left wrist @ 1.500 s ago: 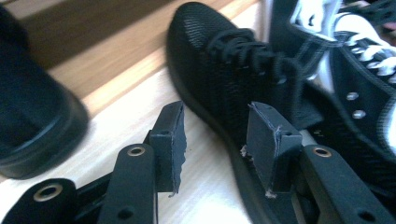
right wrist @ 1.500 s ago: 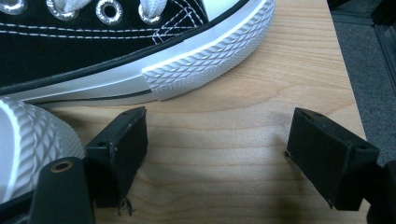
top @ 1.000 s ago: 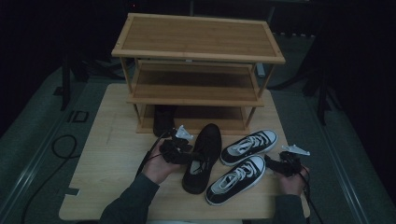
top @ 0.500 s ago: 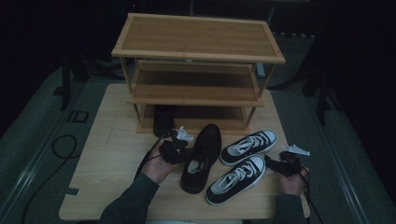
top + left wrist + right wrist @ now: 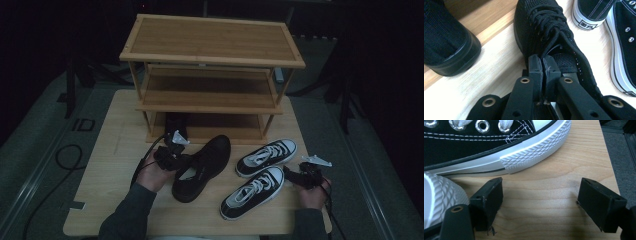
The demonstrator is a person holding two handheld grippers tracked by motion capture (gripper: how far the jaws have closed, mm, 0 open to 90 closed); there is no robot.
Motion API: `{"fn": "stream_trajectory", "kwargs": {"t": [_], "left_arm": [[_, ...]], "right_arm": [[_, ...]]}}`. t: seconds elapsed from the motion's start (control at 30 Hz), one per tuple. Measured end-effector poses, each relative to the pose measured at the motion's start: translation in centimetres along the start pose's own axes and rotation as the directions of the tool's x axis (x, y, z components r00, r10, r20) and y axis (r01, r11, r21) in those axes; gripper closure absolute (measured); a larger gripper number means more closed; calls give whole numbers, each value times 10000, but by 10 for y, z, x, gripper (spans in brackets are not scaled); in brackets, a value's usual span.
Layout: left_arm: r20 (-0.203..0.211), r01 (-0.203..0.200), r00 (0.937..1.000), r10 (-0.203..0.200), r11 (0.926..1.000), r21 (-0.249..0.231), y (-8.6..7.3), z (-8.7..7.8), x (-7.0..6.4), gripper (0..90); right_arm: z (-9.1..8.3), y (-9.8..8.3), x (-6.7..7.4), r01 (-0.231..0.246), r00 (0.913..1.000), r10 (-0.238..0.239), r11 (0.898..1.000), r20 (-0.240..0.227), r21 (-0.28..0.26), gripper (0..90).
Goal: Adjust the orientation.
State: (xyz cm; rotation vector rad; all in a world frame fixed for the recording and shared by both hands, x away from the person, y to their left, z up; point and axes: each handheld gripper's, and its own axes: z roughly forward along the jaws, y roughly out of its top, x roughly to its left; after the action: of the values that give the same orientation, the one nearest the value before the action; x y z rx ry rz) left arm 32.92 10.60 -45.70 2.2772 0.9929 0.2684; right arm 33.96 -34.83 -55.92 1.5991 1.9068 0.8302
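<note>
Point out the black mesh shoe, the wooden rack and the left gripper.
Black mesh shoe (image 5: 205,162), high view, on its laced upper.
Wooden rack (image 5: 210,42), high view, on its top shelf.
Left gripper (image 5: 543,64), left gripper view, between its jaw tips.

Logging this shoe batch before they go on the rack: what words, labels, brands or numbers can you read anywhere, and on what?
None can be read for certain.
Heel patch on the black-and-white sneaker, left gripper view: a dark rectangle with pale marks, too blurred to read.
Marking on the grey floor mat left of the table, high view: looks like "ID", too dim to be sure.
Black mesh shoe: no label visible.
</note>
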Motion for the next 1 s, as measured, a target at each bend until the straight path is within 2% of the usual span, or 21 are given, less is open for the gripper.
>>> {"fn": "stream_trajectory", "kwargs": {"t": [0.1, 0.33, 0.57, 0.77, 0.87, 1.0], "left_arm": [[-79, -45, 10000, 45, 10000, 21, 2, 1, -3, 838], [-529, -359, 9979, 383, 9983, 448, 5, 13, -7, 806], [-584, -305, 9977, 340, 9978, 595, 9, 23, -5, 800], [-774, -299, 9963, 373, 9951, 938, 12, 35, -5, 790], [-803, -206, 9964, 290, 9944, 1032, 13, 39, -3, 801], [-848, -92, 9963, 172, 9956, 935, 13, 39, -3, 871]], "right_arm": [[0, 0, 0, 4, 10000, -4, 10000, 2, 2, 202], [0, 0, 0, 2, 10000, -2, 10000, 2, 3, 202], [0, 0, 0, 2, 10000, -2, 10000, -1, 1, 202], [0, 0, 0, 7, 10000, -7, 10000, 3, 3, 202], [0, 0, 0, 2, 10000, -2, 10000, 2, 4, 202], [0, 0, 0, 4, 10000, -4, 10000, 1, 3, 202]]}}
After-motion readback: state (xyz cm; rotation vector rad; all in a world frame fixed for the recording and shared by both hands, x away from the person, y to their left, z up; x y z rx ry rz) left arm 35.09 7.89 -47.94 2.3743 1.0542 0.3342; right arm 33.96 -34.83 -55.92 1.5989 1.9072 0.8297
